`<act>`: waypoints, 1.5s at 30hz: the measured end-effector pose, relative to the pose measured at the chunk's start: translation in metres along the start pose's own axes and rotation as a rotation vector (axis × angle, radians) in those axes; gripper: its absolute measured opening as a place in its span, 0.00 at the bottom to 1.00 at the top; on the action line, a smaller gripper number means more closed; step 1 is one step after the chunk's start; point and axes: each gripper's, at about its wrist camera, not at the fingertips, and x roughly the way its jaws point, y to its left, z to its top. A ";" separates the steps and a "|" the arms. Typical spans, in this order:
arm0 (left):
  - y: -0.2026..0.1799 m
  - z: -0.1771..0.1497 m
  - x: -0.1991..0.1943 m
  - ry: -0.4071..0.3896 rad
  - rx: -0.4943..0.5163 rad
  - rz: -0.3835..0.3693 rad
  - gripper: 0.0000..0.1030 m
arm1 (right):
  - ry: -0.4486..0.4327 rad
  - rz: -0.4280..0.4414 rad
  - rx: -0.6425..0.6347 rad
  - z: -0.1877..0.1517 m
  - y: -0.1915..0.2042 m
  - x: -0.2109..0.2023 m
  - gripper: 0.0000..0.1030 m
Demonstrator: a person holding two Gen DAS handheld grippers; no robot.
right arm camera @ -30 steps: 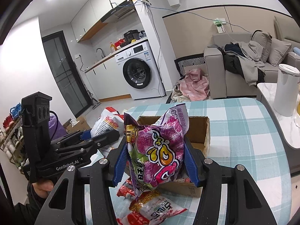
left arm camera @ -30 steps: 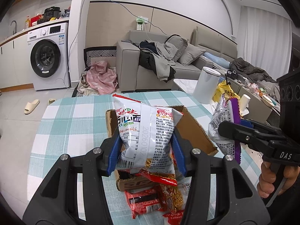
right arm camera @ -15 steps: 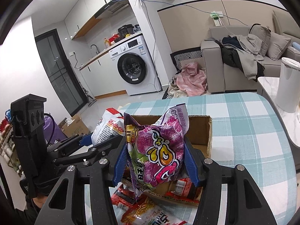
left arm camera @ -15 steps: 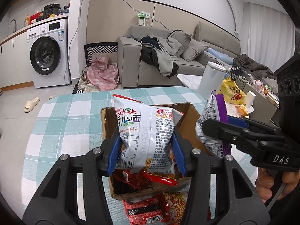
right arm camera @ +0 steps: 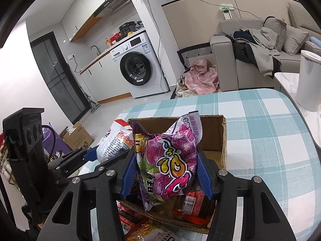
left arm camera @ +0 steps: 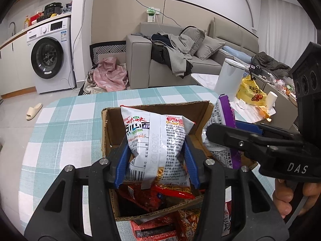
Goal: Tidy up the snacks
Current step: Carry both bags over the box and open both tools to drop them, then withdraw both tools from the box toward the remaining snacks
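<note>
My left gripper (left arm camera: 156,158) is shut on a white noodle snack packet (left arm camera: 158,140), held upright over the open cardboard box (left arm camera: 112,118). In the right wrist view my right gripper (right arm camera: 166,172) is shut on a purple candy bag (right arm camera: 170,160), also above the cardboard box (right arm camera: 222,136). The two grippers hang side by side: the right one with its purple bag (left arm camera: 226,120) shows at the right of the left wrist view, the left one with its white packet (right arm camera: 116,140) at the left of the right wrist view. Red snack packets (left arm camera: 152,194) lie inside the box.
The box stands on a table with a teal checked cloth (left arm camera: 66,120). More red and orange snack packets (left arm camera: 158,229) lie on the cloth before the box. A white bin (left arm camera: 228,78) and a yellow bag (left arm camera: 250,94) stand beyond the table's right edge. A hand (left arm camera: 291,196) holds the right gripper's handle.
Both grippers have moved forward and down with their packets, from in front of the box to over its opening. The box now looks larger and nearer in both views.
</note>
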 end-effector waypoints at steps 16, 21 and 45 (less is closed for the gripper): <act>-0.009 -0.010 0.017 0.005 0.054 0.007 0.46 | 0.028 -0.018 0.006 -0.003 -0.008 0.015 0.54; -0.014 -0.015 0.017 0.008 0.069 0.011 0.46 | 0.020 -0.018 0.013 -0.003 -0.013 0.011 0.55; -0.005 -0.030 -0.069 -0.082 0.033 0.043 0.99 | -0.006 -0.011 0.007 -0.023 -0.012 -0.035 0.99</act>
